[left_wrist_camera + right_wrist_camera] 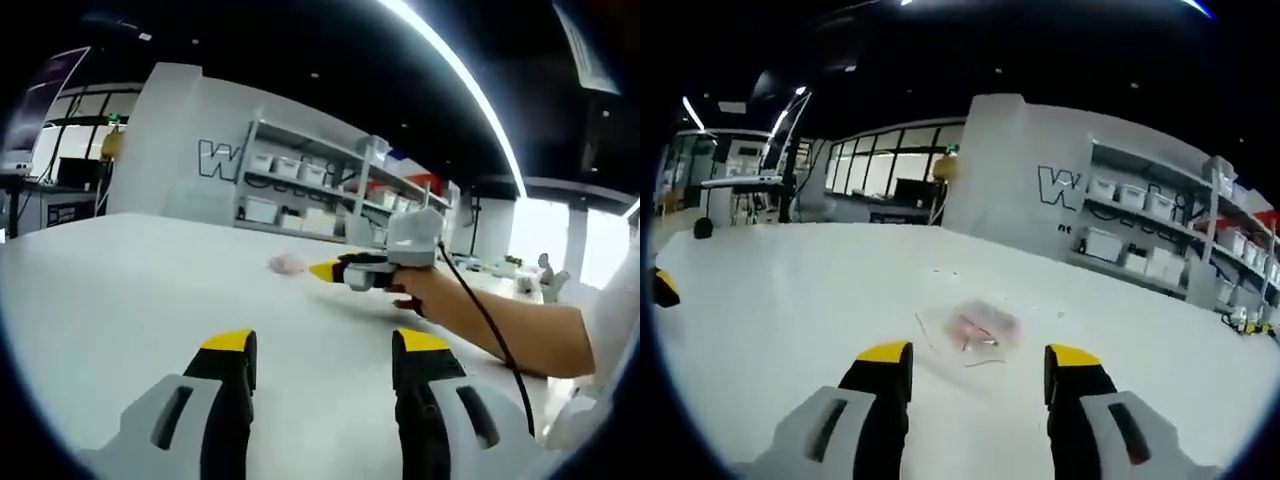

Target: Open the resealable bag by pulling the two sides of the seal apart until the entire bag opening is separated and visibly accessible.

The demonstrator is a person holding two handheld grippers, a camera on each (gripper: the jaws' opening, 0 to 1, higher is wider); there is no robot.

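Evidently neither gripper had taken hold: the right gripper [978, 368] hovered with its fingers wide just short of the resealable bag [981, 327], which lay flat on the white surface [790, 300], probably lined up for a first pinch at the seal; the left gripper [323, 360], fingers likewise wide and empty, hung well back from the bag [288, 264]; only its view showed the person's arm [500, 325] reaching in, and shelving [300, 190] beyond the bag.

L tool [322, 362] jaws apart, R tool [980, 370] jaws apart
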